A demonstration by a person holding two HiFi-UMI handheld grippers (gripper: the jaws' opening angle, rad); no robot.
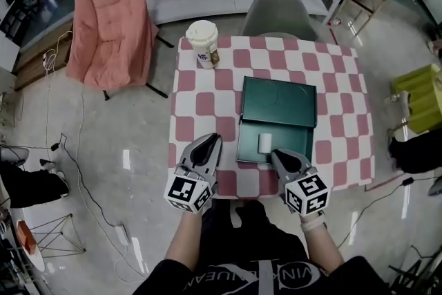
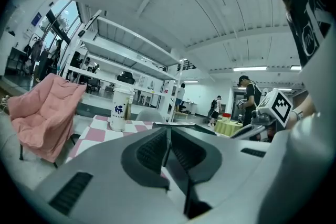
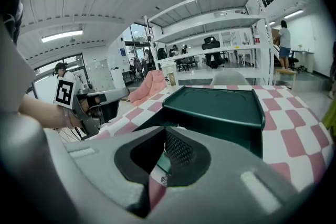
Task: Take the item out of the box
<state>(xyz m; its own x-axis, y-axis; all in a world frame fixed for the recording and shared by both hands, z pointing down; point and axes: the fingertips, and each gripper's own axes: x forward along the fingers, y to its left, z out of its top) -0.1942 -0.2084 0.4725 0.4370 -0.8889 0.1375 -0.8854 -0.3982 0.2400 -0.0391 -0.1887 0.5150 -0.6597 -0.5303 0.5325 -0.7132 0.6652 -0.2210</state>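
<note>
A dark green box [image 1: 252,148] lies open on the checkered table [image 1: 345,114], its lid [image 1: 278,101] folded back flat on the far side. A small white item [image 1: 264,143] stands inside the box. My right gripper [image 1: 277,155] is shut and empty, its tips over the box's near edge just right of the item. My left gripper [image 1: 208,141] is shut with nothing in it, over the table's near left part, apart from the box. In the right gripper view the open lid [image 3: 215,105] fills the middle, and the item is hidden there.
A white paper cup [image 1: 202,43] stands at the table's far left corner. A pink folding chair [image 1: 110,27] is off to the left and a grey chair [image 1: 280,14] sits behind the table. Cables run over the floor at left. A yellow-green table [image 1: 421,97] stands at right.
</note>
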